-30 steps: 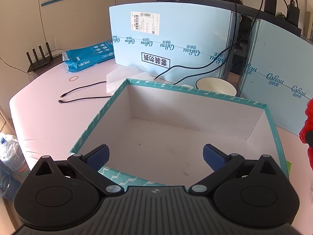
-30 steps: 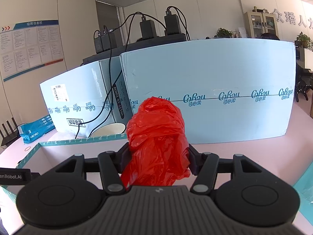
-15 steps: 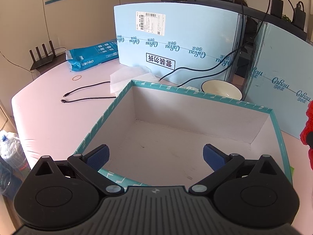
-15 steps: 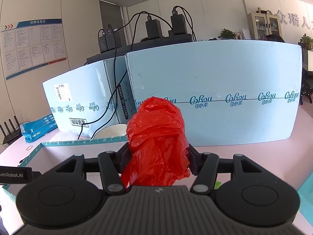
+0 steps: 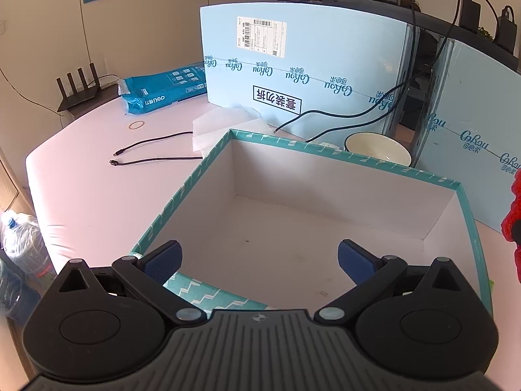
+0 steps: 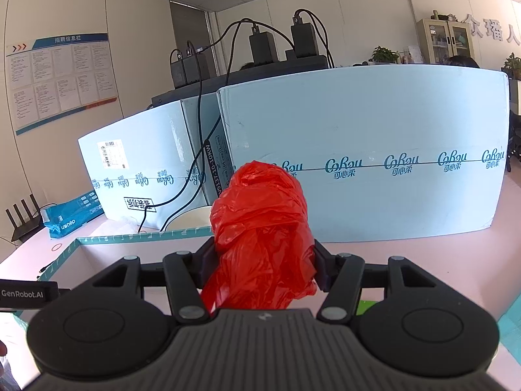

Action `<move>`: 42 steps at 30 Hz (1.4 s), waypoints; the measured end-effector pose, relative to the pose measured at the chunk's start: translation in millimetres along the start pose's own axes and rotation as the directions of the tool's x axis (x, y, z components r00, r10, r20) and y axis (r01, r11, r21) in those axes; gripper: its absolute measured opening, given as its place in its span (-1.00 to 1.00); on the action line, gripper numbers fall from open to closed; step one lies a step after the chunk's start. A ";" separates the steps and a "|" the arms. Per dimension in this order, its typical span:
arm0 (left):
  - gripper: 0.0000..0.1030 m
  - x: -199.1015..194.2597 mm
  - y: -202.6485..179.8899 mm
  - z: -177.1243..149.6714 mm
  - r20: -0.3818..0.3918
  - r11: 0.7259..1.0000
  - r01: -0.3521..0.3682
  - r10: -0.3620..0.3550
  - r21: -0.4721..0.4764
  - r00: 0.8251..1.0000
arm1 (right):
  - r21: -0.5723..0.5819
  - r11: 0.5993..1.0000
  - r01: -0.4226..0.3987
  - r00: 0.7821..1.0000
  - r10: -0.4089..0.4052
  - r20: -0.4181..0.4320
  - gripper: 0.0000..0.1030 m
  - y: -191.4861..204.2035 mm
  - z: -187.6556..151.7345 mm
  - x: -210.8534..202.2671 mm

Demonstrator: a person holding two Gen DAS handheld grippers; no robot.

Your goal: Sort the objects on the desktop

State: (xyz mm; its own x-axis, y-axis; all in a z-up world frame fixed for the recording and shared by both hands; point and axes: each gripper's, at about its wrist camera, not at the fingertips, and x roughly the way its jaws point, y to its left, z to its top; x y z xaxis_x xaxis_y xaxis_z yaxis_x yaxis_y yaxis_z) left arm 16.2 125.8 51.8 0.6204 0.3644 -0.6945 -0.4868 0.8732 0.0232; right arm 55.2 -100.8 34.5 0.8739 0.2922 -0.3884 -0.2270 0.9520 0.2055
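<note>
Each black hand-held gripper (image 5: 259, 260) (ribbed grey housing) has blue pads (image 5: 162, 259).

crumpled red plastic bag (image 6: 260, 234), open teal box (image 5: 342, 159)

The pale blue cartons (image 6: 358, 163) across the middle of the right wrist view repeat an upside-down "CoRou". The blue packet (image 5: 162, 89), upper left, reads "deli" inverted, I think. A tag (image 6: 22, 293) at lower left says "GenRobot.AI".
</note>
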 end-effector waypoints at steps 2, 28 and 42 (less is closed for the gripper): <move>0.99 -0.1 0.4 -0.2 -0.001 1.000 -0.002 0.002 -0.003 1.000 | -0.002 1.000 -0.005 1.000 0.005 -0.002 0.18 0.9 -0.1 0.1; 0.99 1.7 0.0 0.2 -0.002 1.000 -0.022 0.022 -0.017 1.000 | -0.013 0.998 -0.063 0.998 0.063 -0.023 0.18 9.6 -1.8 4.7; 0.99 2.6 4.2 -1.2 -0.009 0.999 -0.028 0.028 -0.018 1.000 | -0.013 0.997 -0.075 0.996 0.074 -0.040 0.18 12.9 -4.8 4.8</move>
State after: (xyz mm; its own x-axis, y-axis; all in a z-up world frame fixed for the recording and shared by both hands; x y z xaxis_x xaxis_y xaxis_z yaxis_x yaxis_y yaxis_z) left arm 15.0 130.0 49.2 0.6010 0.3857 -0.7000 -0.5153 0.8565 0.0295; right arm 54.4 -86.7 30.9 0.8367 0.3656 -0.4078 -0.2972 0.9285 0.2227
